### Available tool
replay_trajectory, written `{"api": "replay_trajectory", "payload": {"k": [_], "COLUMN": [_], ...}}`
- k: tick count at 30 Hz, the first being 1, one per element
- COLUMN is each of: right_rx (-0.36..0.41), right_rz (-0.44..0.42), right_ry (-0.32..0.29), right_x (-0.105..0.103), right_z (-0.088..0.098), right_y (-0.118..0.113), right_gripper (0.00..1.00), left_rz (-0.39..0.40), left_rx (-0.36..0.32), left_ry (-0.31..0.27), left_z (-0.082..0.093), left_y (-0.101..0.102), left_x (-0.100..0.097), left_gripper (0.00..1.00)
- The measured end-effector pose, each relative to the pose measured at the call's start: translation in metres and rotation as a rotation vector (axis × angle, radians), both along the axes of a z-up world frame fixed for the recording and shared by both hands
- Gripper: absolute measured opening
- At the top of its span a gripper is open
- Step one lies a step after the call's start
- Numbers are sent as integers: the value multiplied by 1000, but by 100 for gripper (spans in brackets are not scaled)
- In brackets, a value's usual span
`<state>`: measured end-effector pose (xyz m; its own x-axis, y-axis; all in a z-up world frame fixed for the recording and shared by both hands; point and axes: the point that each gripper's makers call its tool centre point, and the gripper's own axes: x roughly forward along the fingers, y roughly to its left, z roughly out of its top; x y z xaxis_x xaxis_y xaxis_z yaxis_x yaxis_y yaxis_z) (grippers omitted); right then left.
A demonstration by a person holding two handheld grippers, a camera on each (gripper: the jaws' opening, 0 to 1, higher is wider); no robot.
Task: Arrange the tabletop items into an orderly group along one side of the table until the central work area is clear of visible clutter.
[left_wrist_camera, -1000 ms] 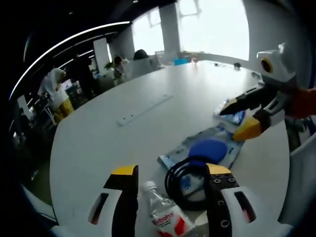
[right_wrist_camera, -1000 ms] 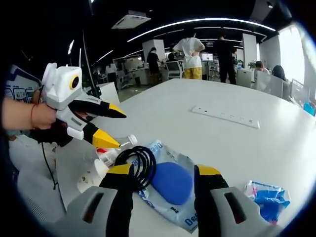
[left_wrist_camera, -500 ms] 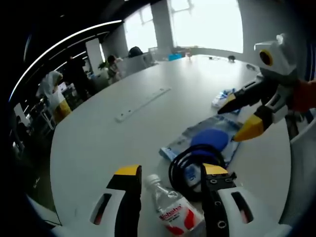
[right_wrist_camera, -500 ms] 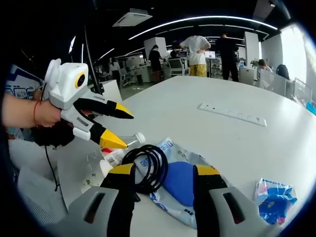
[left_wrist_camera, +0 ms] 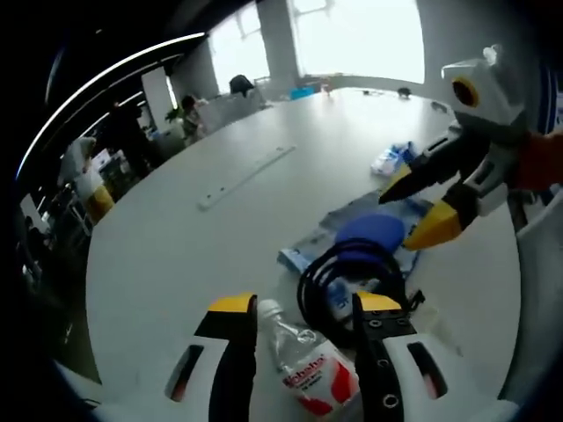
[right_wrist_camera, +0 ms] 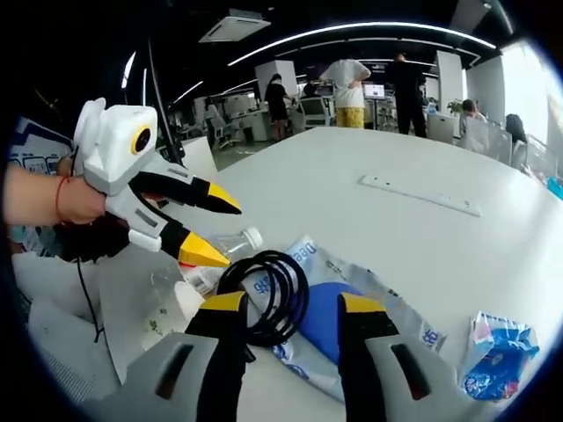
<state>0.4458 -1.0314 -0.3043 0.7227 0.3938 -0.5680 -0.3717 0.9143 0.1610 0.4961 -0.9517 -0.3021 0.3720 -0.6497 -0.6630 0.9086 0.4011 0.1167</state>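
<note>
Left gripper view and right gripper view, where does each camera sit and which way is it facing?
Left gripper view: rides the left tongs, looking across the white table toward bright windows; the right tongs enter at right.
Right gripper view: rides the right tongs, facing the office; the left tongs and a hand enter at left.
Shared: water bottle, black cable coil, blue-disc packet.

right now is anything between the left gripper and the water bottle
Nothing visible. The water bottle lies on the table directly between the left gripper's open fingers, cap pointing away. The coiled black cable sits just beside it, against the right-hand finger, not across the bottle.
</note>
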Motion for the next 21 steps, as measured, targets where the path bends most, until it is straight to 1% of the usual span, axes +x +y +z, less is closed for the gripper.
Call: {"api": "replay_trajectory", "payload": {"k": [1, 6, 7, 12, 18, 21], "right_rx": [-1, -2, 3, 2, 0, 4], "right_rz": [-1, 3, 3, 3, 0, -2], "right_ry": [2, 5, 5, 19, 31, 36], "right_x": [0, 2, 3, 3, 5, 6], "right_z": [-1, -3, -4, -8, -12, -15], "right_y": [0, 4, 4, 5, 4, 4], "right_gripper": [37, 33, 32, 30, 28, 28], "left_rz": [-5, -23, -23, -38, -53, -63], "left_rx": [10, 17, 11, 31, 47, 54], "left_ry": [-3, 3, 7, 10, 20, 24], "left_z": [-2, -6, -6, -12, -18, -20], "left_y": [0, -3, -4, -4, -6, -8], "left_x": [0, -3, -3, -4, -5, -7], "left_gripper": [38, 36, 36, 34, 27, 25]}}
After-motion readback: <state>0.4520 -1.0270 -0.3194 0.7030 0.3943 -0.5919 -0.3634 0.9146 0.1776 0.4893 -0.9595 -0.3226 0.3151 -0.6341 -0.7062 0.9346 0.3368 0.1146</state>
